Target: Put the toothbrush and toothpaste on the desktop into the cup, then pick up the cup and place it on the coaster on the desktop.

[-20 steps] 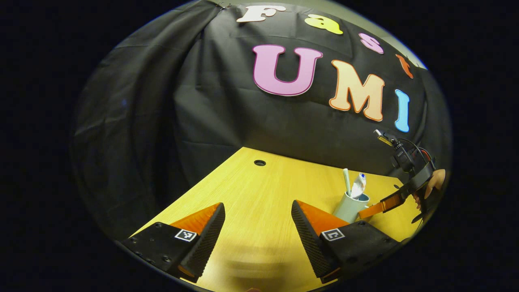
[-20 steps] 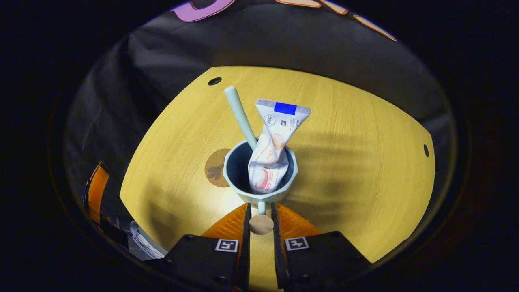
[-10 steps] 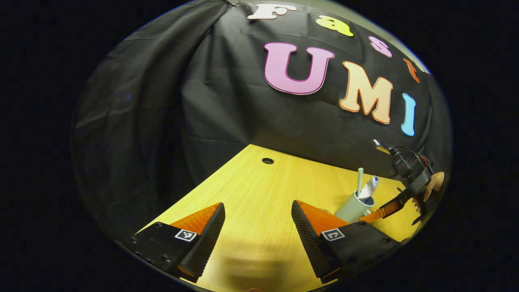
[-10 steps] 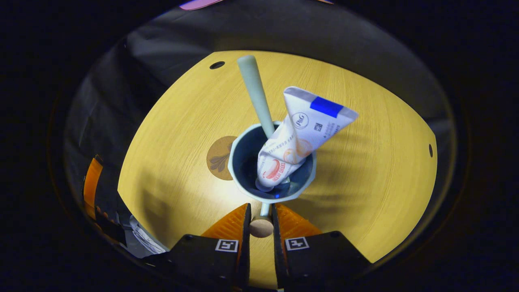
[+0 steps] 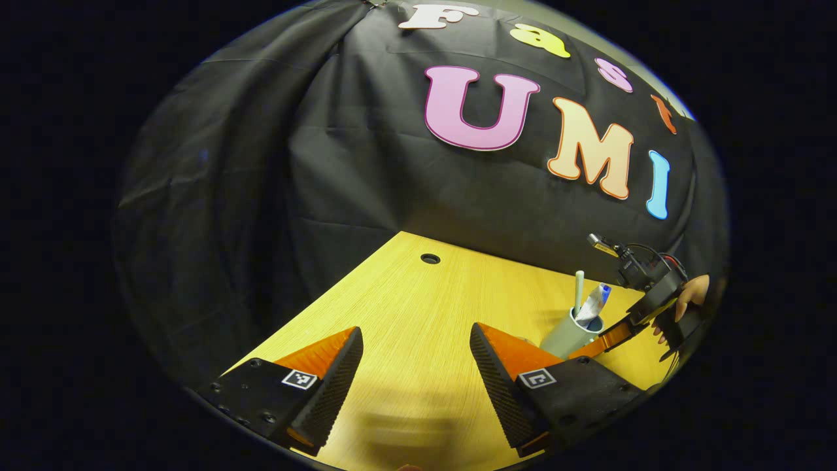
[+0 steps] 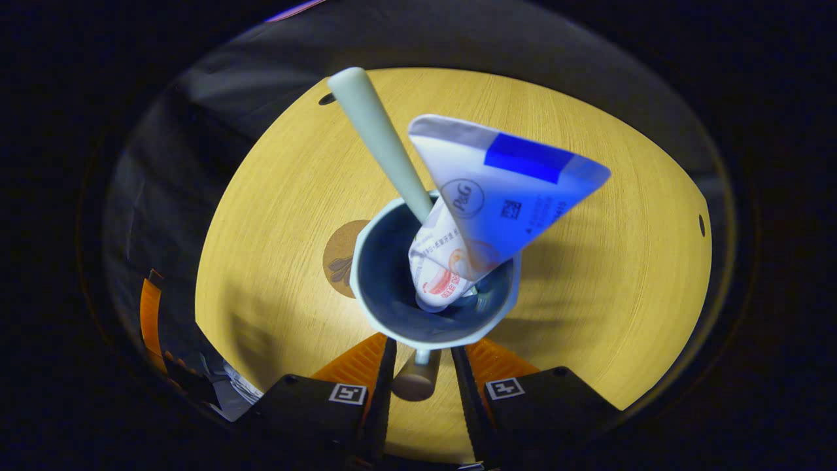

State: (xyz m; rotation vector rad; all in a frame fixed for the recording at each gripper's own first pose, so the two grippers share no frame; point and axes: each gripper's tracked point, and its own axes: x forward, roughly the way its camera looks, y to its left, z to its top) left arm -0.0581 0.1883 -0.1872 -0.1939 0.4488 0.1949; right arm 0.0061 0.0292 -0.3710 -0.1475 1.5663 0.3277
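Note:
The pale blue cup [image 6: 392, 314] fills the middle of the right gripper view, seen from above. A pale green toothbrush [image 6: 376, 137] and a white toothpaste tube [image 6: 497, 190] stand in it and lean toward the camera. My right gripper [image 6: 422, 350] is shut on the cup's handle. The round brown coaster [image 6: 339, 252] lies just left of the cup, partly hidden by it. In the left gripper view the cup [image 5: 565, 337] stands far right with the toothbrush [image 5: 579, 291], held by the right gripper [image 5: 608, 333]. My left gripper [image 5: 415, 332] hangs open over the desk, holding nothing.
The yellow wooden desk [image 6: 588, 314] has small cable holes [image 5: 430, 258] near its back edge and at its right [image 6: 701, 226]. The black cloth wall closes the back. A hand [image 5: 690, 294] holds the right gripper at the far right.
In the right gripper view the cup, toothbrush and tube have grown larger and lean more toward the camera. In the left gripper view the cup has shifted slightly right. My left gripper stays open.

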